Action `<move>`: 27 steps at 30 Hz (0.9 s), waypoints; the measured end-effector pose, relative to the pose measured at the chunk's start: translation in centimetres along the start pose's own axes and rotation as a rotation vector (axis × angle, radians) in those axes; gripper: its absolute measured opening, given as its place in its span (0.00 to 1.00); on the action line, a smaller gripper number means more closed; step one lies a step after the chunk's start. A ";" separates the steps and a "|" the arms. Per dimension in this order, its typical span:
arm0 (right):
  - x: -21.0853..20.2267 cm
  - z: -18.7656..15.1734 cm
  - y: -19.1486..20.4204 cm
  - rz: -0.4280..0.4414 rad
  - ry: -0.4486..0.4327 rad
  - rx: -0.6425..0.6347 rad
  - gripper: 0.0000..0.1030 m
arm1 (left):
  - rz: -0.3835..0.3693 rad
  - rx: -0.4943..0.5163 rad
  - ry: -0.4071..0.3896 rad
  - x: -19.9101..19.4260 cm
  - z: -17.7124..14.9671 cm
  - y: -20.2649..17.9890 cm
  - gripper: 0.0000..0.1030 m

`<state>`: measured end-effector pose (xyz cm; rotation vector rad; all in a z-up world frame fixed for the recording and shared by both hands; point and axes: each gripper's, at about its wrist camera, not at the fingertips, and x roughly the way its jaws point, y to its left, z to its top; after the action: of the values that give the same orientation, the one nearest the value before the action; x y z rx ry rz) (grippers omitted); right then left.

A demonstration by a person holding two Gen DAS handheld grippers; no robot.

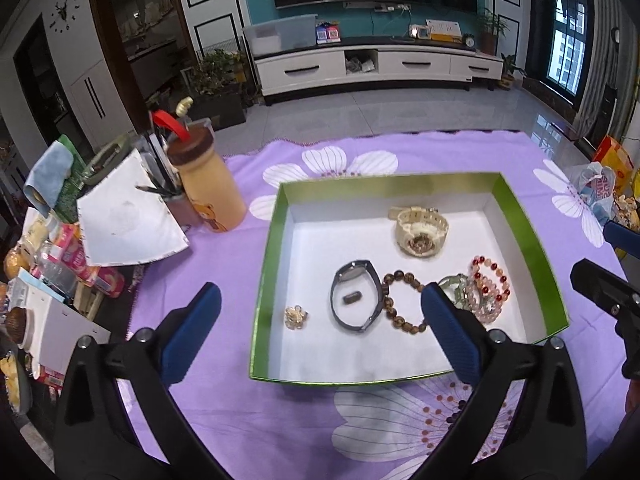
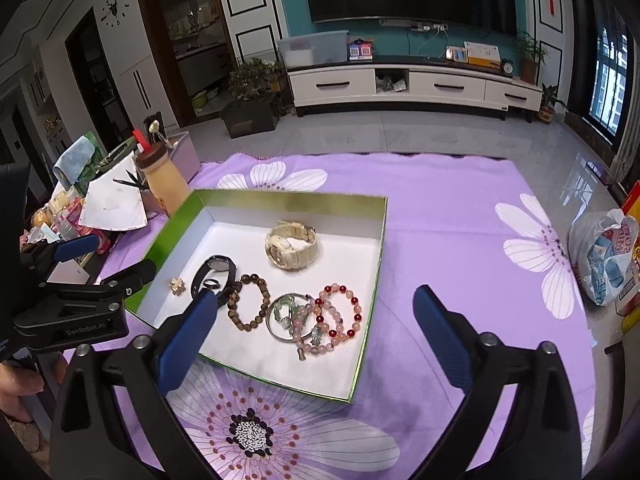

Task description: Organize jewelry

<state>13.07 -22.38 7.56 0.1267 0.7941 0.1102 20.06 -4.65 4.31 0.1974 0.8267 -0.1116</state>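
Left wrist view: the left gripper (image 1: 320, 320) hangs above the table with its blue fingers (image 1: 192, 332) spread wide and nothing between them but the box below. The green box (image 1: 532, 240) sits at the centre of the frame on a purple flowered cloth (image 1: 248, 412), its white floor facing up and its walls slanting toward the upper part of the frame.

Inside it, the cream watch (image 1: 420, 230) lies in the upper right, strap curled into a loop, its dial turned toward the lower edge of the frame. The dark watch (image 1: 354, 296) stands as a loop at centre, long axis running up and down the frame, with a small dark ring (image 1: 352, 298) lying inside the loop. A gold flower-shaped trinket (image 1: 296, 317) rests alone at lower left. The brown bead bracelet (image 1: 400, 302) lies flat just right of the dark watch, touching it (or very nearly). Further right is a heap of pink and red bead bracelets (image 1: 490, 290) with a green one (image 1: 452, 284) tangled among them.

In the right wrist view, the right gripper (image 2: 316, 328) is likewise released, its fingers (image 2: 444, 336) wide apart; the left one overlaps the box's near corner, the right one hangs over bare cloth. A tan bottle (image 1: 210, 192) stands at the upper left, outside the box.
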 end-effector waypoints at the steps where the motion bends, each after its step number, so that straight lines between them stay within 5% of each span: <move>1: -0.3 0.2 0.1 -0.003 -0.008 -0.004 0.99 | 0.001 -0.001 -0.002 -0.3 0.2 0.0 0.98; 14: -2.2 2.5 0.4 -0.059 -0.022 -0.027 0.99 | 0.051 -0.035 -0.025 -4.0 2.1 0.3 0.98; 27: -1.4 4.0 1.0 -0.067 0.005 -0.036 0.99 | 0.011 -0.088 0.027 -3.5 3.6 1.3 0.98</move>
<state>14.88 -21.88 11.48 0.0655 0.8003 0.0613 20.54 -4.10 9.49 0.1207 0.8559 -0.0624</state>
